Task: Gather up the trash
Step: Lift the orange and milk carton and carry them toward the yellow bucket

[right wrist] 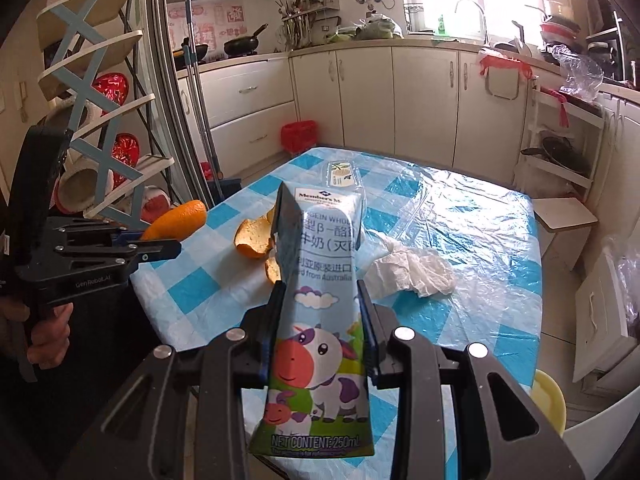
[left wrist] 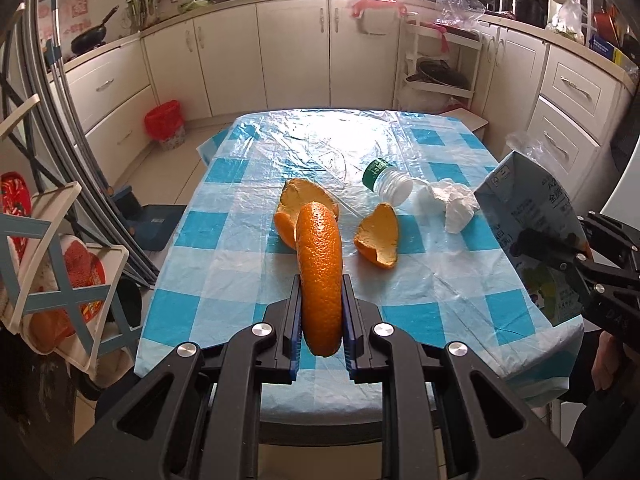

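Left gripper point(left wrist: 321, 312): jaws pinching a curved orange peel strip point(left wrist: 320, 276), raised off the table point(left wrist: 224, 264)
Right gripper point(right wrist: 320, 340): jaws pinching a milk carton point(right wrist: 320, 320)
Table, 12 o'clock of strip: two peel pieces point(left wrist: 308, 204), bottle point(left wrist: 386, 182), crumpled tissue point(left wrist: 456, 204)

A right hand-held gripper point(right wrist: 320, 320) clamps a milk carton point(right wrist: 318, 320) above a bench point(right wrist: 480, 280) spread with a blue-and-white checked cover.

The carton, printed with cartoon cows and "NET CONTENT: 250mL", stands upright between the two closed fingers. At left, the left hand-held gripper point(right wrist: 160, 246) grips a curved strip of orange peel point(right wrist: 178, 220) off the bench edge. On the bench, two more peel pieces point(right wrist: 252, 240) lie just left of the carton, a crumpled white tissue point(right wrist: 416, 272) to its right, and a clear plastic bottle point(right wrist: 342, 174) behind it. A red bin point(right wrist: 298, 136) stands on the floor by the cabinets.
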A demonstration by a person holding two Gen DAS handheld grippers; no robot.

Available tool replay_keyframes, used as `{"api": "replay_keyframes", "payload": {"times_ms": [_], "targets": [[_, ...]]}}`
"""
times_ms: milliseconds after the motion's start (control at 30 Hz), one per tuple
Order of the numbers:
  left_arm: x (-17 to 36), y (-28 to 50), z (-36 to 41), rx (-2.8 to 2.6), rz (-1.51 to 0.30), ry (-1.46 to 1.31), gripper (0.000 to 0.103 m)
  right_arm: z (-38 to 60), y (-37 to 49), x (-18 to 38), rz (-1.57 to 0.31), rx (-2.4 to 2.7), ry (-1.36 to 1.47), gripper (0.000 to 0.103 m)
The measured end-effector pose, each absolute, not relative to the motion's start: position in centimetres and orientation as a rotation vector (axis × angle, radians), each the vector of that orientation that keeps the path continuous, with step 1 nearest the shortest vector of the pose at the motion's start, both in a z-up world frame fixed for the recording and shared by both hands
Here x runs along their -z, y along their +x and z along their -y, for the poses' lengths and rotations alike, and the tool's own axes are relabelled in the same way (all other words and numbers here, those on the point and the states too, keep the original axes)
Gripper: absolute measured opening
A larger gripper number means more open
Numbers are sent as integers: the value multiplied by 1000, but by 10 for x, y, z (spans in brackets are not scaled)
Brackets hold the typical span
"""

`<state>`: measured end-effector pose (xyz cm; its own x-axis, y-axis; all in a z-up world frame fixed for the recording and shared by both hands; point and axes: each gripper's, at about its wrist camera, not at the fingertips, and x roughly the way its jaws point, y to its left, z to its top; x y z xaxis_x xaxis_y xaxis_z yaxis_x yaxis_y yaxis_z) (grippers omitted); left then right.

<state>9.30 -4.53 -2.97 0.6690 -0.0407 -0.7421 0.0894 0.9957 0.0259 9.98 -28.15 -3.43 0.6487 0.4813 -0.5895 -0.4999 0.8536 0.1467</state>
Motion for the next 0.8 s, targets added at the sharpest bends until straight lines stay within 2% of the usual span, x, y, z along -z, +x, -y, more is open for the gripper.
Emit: {"api": "replay_keyframes", "payload": {"times_ms": [800], "targets": [[11,80,69,92,-798,98,16,291,81,25,-597,-563,37,34]]}}
